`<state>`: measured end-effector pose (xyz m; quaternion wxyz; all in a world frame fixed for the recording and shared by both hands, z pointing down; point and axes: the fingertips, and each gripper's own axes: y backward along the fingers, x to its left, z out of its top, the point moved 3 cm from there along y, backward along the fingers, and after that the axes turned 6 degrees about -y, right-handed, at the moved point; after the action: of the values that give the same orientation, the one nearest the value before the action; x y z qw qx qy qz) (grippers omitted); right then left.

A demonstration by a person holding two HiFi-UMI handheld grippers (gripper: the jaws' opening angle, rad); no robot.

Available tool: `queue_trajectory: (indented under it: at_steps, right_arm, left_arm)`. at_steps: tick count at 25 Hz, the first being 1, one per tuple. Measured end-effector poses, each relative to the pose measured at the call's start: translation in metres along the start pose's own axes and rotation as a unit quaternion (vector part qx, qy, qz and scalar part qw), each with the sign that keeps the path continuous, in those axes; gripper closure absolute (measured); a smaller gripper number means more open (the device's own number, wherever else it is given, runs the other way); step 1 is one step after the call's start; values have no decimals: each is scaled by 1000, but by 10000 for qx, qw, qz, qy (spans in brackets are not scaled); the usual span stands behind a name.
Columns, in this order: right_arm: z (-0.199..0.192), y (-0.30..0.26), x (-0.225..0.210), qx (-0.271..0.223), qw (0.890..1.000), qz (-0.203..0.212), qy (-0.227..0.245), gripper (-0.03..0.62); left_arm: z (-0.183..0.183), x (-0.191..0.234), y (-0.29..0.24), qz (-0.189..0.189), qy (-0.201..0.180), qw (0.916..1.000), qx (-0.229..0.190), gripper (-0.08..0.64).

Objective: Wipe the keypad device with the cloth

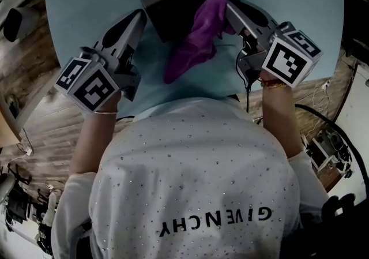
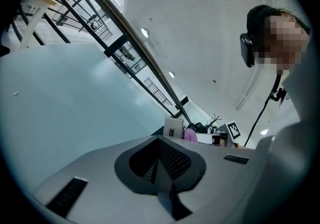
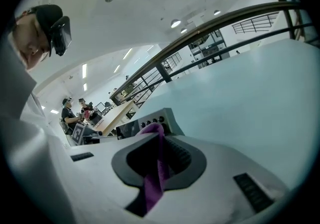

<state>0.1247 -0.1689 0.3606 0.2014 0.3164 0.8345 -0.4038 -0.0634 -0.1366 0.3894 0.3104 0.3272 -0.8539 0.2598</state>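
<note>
The dark grey keypad device (image 1: 173,10) lies at the far middle of the round light-blue table (image 1: 86,4). A purple cloth (image 1: 193,44) drapes from the device's right end down toward me. My right gripper (image 1: 228,7) is shut on the cloth's upper end, at the device's right corner. In the right gripper view the cloth (image 3: 155,183) runs between the pads of the right gripper (image 3: 159,158), and the device (image 3: 150,120) sits just beyond. My left gripper (image 1: 140,17) is shut on nothing, its tip close to the device's left corner. In the left gripper view the device (image 2: 173,126) shows far off.
The table's curved edge runs close in front of the person's body. Wooden floor (image 1: 34,119) lies to the left, with cables and equipment (image 1: 331,148) on the right. Other people (image 3: 75,113) stand by a distant table, and a railing (image 3: 225,23) crosses behind.
</note>
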Motion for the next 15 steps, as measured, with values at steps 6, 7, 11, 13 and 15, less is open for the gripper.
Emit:
queue_trajectory:
  at_steps: [6,7,11,13,15]
  right_arm:
    - [-3,-2,-25,-126,9996,-226,-114,569]
    - [-3,-2,-31,-138,9995,-243,-172,569]
    - [1,-1,-41,-248,9980,-230,-528,569]
    - [5,1,-37,-298,9973,-242,-622,569]
    - [7,4,-31,-274,9972,-166,-677,569]
  left_arm:
    - [-8,13,-7,23,20,10000,43,566]
    - [-10,15,-11,41,35,10000,49,566]
    - [-9,13,-19,98,65,9999,4,568]
    - [-3,9,-16,91,39,9999,-61,567]
    - [1,5,-12,109,14,9999,-107,566]
